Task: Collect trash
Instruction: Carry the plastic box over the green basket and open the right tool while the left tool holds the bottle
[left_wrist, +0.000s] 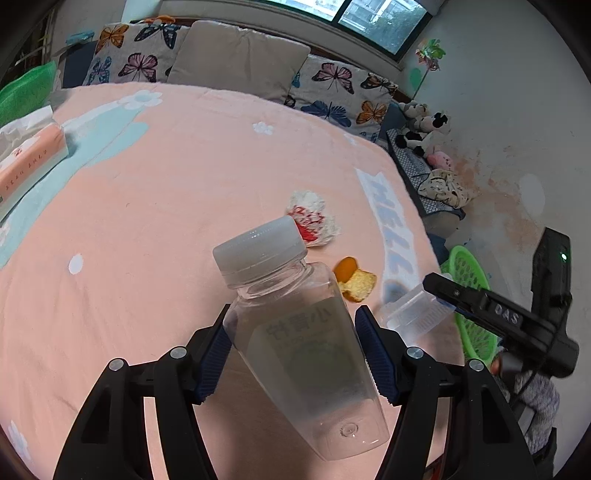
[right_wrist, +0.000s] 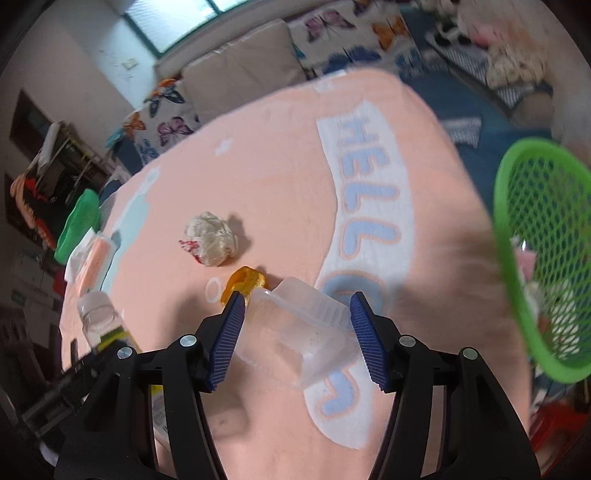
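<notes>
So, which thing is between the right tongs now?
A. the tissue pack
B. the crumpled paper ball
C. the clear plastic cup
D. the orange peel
C. In the right wrist view, the clear plastic cup sits between the blue pads of the right tongs, while the crumpled paper ball and orange peel lie on the pink blanket.

1. A peach blanket (left_wrist: 184, 192) printed "HELLO" is spread across the bed.
2. Butterfly-patterned cushions (left_wrist: 140, 51) and a beige pillow (left_wrist: 236, 59) are lined up beneath a window (left_wrist: 369, 18).
3. Stains are seen on the white wall (left_wrist: 498, 129).
</notes>
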